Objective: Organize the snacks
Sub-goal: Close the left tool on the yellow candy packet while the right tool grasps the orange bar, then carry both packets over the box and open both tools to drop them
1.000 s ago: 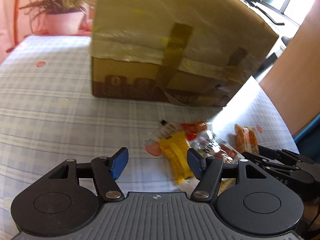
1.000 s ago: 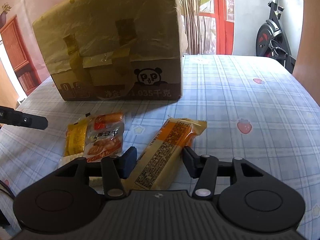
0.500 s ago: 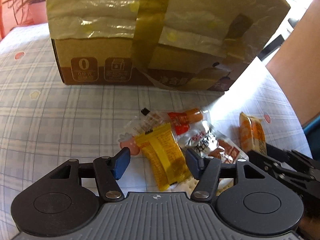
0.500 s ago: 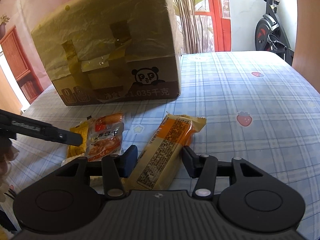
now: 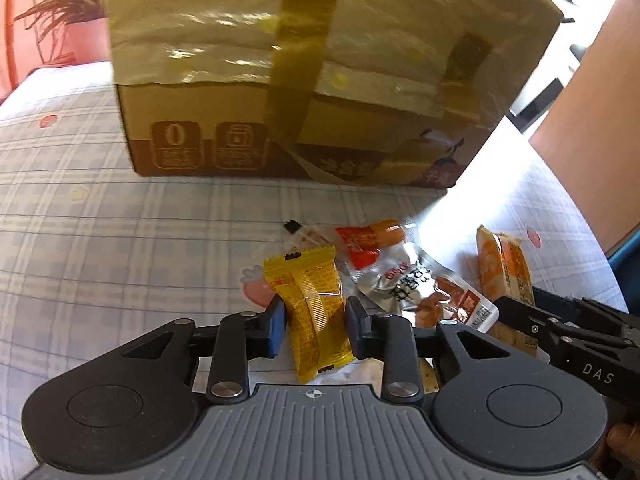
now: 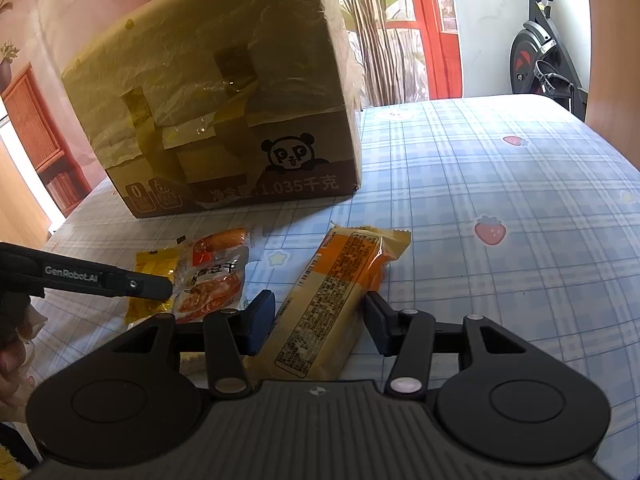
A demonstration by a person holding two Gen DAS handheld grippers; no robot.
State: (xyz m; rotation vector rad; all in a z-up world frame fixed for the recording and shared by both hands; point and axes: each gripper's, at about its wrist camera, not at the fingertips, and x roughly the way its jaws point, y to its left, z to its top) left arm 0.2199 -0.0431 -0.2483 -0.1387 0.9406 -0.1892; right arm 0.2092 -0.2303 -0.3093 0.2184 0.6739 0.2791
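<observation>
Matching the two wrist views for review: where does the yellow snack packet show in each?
Left wrist: yellow snack packet low centre, pinched between the left gripper pads.
Right wrist: yellow snack packet at left, mostly behind the left gripper's finger.
Shared landmark: cardboard box.

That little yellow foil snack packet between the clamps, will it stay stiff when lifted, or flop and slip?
The small yellow foil snack packet is probably light and half-stiff: it looks puffed, with a crimped seam down its back. The left gripper has just been closing, and its pads now press the packet's sides, so the wrapper may crumple a little. Its glossy film could slip if the hold is loose.
</observation>
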